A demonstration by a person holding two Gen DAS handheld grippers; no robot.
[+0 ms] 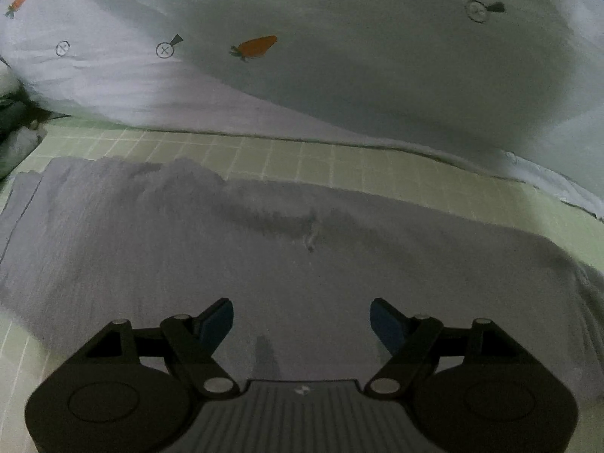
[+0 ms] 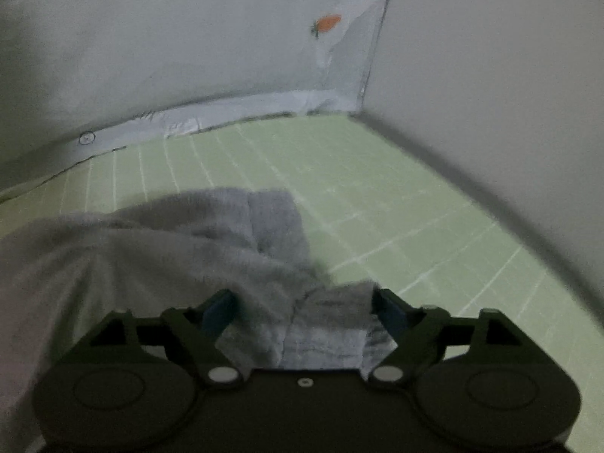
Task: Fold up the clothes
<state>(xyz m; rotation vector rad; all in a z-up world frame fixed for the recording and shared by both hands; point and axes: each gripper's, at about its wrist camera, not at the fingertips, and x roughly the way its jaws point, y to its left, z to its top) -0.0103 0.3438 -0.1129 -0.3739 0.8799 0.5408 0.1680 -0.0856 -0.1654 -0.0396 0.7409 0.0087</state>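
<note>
**Q.** Left wrist view: what is shown, and what does the step require?

**A.** The left gripper (image 1: 302, 324) hangs over a grey garment (image 1: 241, 249) spread nearly flat on the green grid mat (image 1: 339, 162). Its jaws stand released, with nothing between them. A shallow crease runs across the middle of the cloth. A carrot-print sheet (image 1: 339, 75) rises behind the mat. Judged from this, the panel is laid; the next grasp should take an outer edge, not the middle, so the flat layer stays undisturbed.

**Q.** Right wrist view?

**A.** The right gripper (image 2: 304, 309) is over the bunched end of the same grey garment (image 2: 181, 238), near the mat's bare part (image 2: 377, 207). Its jaws are spread; a fold of cloth lies between the blue pads (image 2: 219, 311), which do not appear to press it. The picture is blurred. This end probably needs smoothing: draw the heaped cloth outward, keep low, and align it with the flat panel before folding.
</note>
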